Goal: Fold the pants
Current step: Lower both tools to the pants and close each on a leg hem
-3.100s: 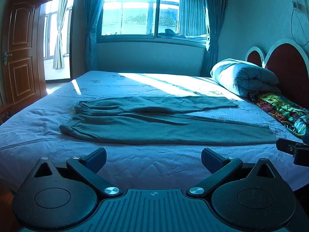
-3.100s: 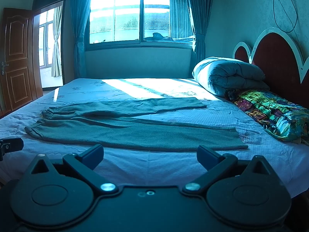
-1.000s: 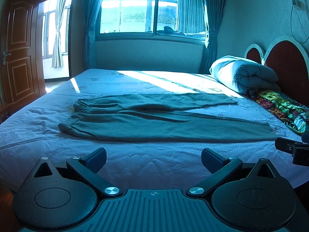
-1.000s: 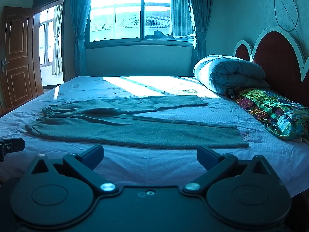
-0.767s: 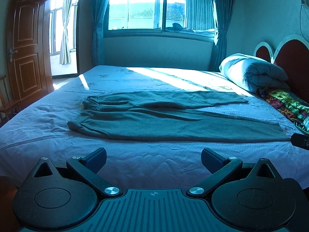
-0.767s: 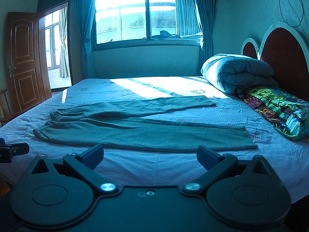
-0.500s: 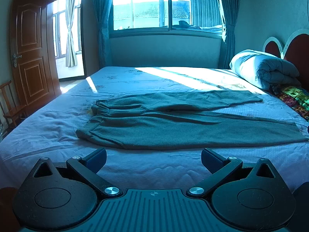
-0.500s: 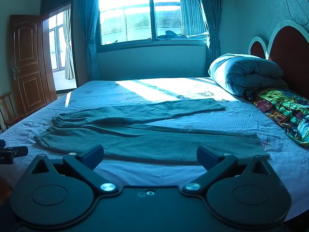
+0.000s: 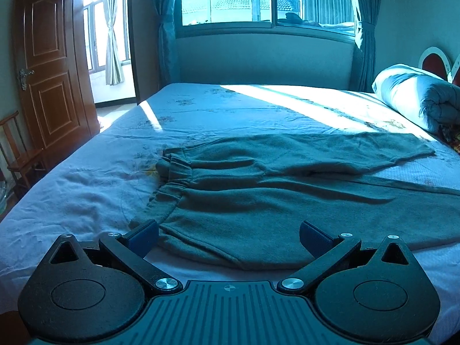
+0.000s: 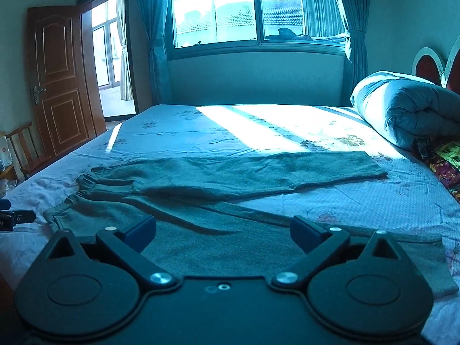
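Both grippers hang with fingers spread wide, empty: left gripper (image 9: 228,234) over the pants' (image 9: 287,195) waist end, right gripper (image 10: 222,228) over the near leg. Pants lie flat on the bed (image 9: 86,178), legs toward a rolled quilt (image 10: 402,115).

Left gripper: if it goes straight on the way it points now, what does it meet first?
Probably the grey-green fleece pants spread flat on the pale blue bedsheet. The open left gripper frames their near leg beside the waistband; depth is unclear, so contact height is uncertain.
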Demonstrator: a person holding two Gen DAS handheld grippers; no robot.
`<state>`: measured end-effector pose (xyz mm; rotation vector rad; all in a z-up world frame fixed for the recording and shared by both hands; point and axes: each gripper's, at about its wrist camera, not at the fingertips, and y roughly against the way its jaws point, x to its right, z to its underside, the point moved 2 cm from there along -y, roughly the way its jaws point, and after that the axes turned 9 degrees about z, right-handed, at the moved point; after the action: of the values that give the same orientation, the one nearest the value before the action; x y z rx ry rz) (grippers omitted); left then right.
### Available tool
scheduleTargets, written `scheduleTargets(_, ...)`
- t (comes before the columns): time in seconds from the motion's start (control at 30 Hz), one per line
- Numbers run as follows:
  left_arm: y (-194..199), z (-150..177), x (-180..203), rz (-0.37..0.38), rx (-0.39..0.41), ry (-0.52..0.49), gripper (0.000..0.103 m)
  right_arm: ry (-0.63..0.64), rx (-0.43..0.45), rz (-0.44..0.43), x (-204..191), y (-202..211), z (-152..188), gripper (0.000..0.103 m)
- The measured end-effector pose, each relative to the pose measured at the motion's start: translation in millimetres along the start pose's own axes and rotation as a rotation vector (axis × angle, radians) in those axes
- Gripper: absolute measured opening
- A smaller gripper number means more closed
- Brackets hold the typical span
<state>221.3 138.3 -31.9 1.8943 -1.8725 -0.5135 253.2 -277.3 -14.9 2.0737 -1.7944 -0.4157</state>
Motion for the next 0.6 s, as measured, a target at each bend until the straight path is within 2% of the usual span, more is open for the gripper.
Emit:
scheduleTargets(0.17,-65.8,-35.4,-48.4,-0.045,0.002,-0.006,0.103,0.048,-0.015,0.005,-13.9,-70.6,-34.6,0.084)
scheduleTargets(0.23,-98.3,-50.5,-68.1,-0.029,0.002,0.005,0.103,0.048,-0.029,-0.009,-20.1,-98.9,-47.1,0.076)
scheduleTargets(0.47,-224.4,-80.8,-132.2,0.013,-0.106,0.082,0.103,0.147,-0.075,-0.014,-48.8,-206.1,-75.0,0.066)
scheduleTargets(0.5,-244.1,-81.1,-142.0,0.02,-0.117,0.105,0.101,0.159,-0.084,-0.013,-51.5,-219.8,-76.6,0.064)
scheduleTargets(0.57,-273.6,-82.8,-152.6,0.03,-0.157,0.121,0.088,0.17,-0.103,-0.009,-51.6,-247.1,-79.1,0.059)
scheduleTargets(0.6,-289.5,-83.5,-156.0,0.043,-0.174,0.124,0.088,0.168,-0.11,-0.006,-50.5,-260.7,-80.7,0.055)
